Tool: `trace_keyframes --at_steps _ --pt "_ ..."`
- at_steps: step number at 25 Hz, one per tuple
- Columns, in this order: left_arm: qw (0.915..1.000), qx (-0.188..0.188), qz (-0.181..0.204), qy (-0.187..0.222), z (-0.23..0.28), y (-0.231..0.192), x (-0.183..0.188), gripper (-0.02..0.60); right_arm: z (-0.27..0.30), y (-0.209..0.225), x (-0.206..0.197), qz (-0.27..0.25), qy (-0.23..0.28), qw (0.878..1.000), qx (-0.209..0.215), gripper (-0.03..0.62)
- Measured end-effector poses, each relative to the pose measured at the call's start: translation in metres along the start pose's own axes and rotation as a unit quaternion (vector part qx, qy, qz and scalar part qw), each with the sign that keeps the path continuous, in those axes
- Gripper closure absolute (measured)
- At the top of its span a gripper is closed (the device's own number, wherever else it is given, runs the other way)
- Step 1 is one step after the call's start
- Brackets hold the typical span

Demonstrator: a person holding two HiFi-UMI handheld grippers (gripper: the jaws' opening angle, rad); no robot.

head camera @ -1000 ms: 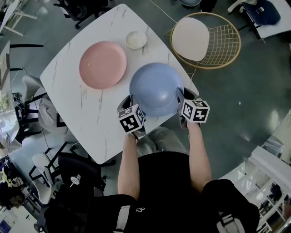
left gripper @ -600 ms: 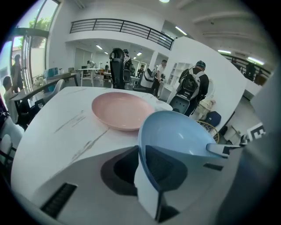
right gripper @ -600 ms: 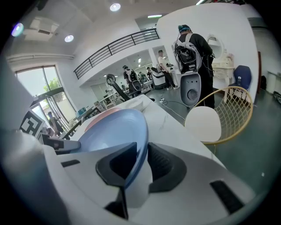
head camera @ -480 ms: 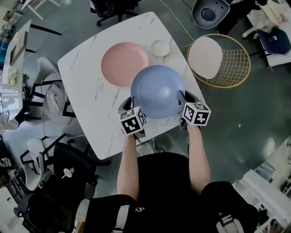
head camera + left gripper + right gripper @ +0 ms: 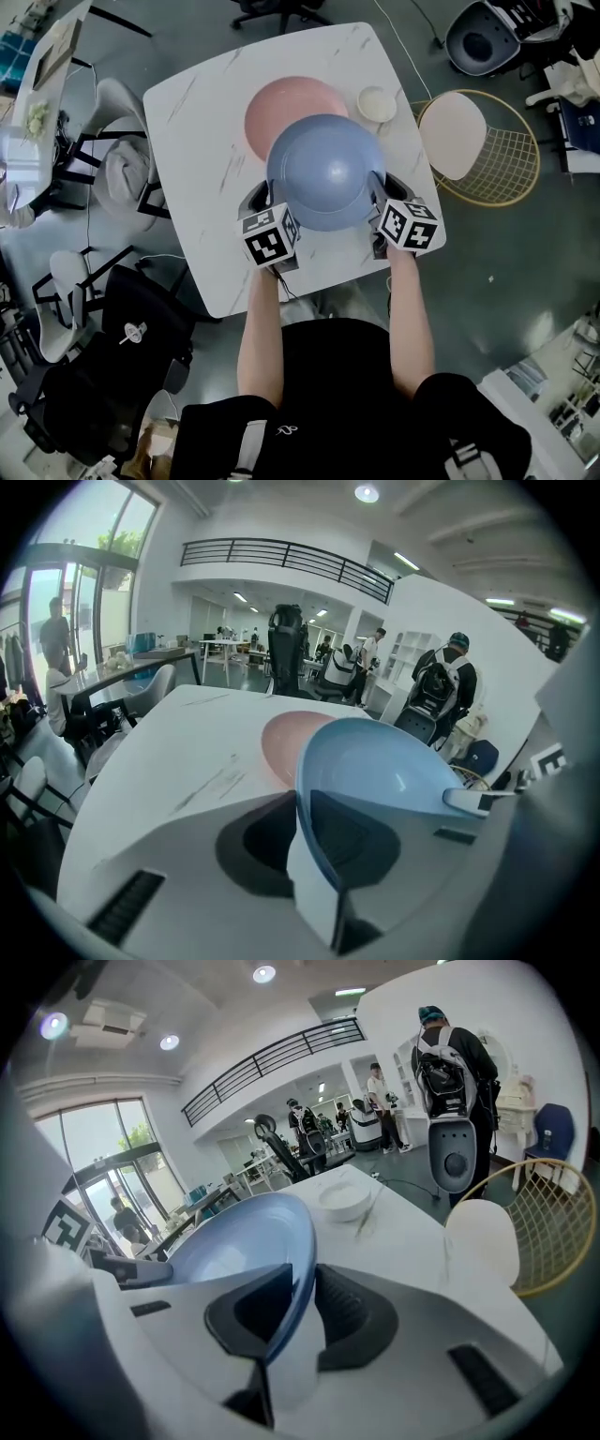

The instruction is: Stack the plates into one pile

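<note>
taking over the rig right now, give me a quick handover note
Left gripper: shut on the left rim of the round blue plate.
Right gripper: shut on its right rim.
Round pink plate lies on the white marble table, just beyond; small white bowl beside it.
Done: blue plate gripped, held above the table.
Left: set it on the pink plate, release.

Large open office. Square white marble-look table (image 5: 202,131) on a dark grey floor (image 5: 506,281). Right of the table, a round gold wire chair (image 5: 511,159) with a pale seat pad. Left of the table, white chairs (image 5: 117,173) and a black office chair (image 5: 112,375). Beyond the table, white walls (image 5: 450,621), a dark-railed balcony (image 5: 281,560), tall windows (image 5: 84,602), round ceiling lights (image 5: 367,493) and people (image 5: 457,672) standing among distant desks.
</note>
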State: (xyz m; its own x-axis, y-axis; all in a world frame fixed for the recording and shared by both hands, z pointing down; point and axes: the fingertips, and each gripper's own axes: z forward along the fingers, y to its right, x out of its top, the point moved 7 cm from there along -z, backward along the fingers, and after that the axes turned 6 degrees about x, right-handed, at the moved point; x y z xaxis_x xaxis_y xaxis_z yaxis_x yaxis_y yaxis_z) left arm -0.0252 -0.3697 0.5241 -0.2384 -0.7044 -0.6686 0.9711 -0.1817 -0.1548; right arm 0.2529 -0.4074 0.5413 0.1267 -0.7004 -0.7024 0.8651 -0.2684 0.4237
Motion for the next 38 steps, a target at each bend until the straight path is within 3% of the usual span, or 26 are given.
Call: trace_keyframes --at_steps 14,18,28,33,38 --pt "0.9998 0.006 0.011 0.013 0.045 -0.040 0.037 0.515 0.068 -0.026 0.026 -0.016 -0.017 1.000 -0.004 0.507" --pt "0.9991 -0.006 0.001 0.042 0.057 -0.040 0.047 0.509 0.083 -0.020 0.035 -0.011 -0.018 1.000 -0.007 0.505" --pt "0.9948 0.015 0.042 0.092 0.077 -0.044 0.061 0.495 0.114 -0.022 0.055 -0.034 -0.016 0.999 -0.006 0.503" --pt "0.9930 0.001 0.064 0.099 0.088 -0.041 0.066 0.477 0.126 -0.019 0.058 -0.054 -0.017 0.998 -0.040 0.494" --pt "0.9941 -0.009 0.048 0.097 0.082 -0.038 0.062 0.463 0.120 -0.021 0.060 -0.070 0.003 0.996 -0.054 0.493"
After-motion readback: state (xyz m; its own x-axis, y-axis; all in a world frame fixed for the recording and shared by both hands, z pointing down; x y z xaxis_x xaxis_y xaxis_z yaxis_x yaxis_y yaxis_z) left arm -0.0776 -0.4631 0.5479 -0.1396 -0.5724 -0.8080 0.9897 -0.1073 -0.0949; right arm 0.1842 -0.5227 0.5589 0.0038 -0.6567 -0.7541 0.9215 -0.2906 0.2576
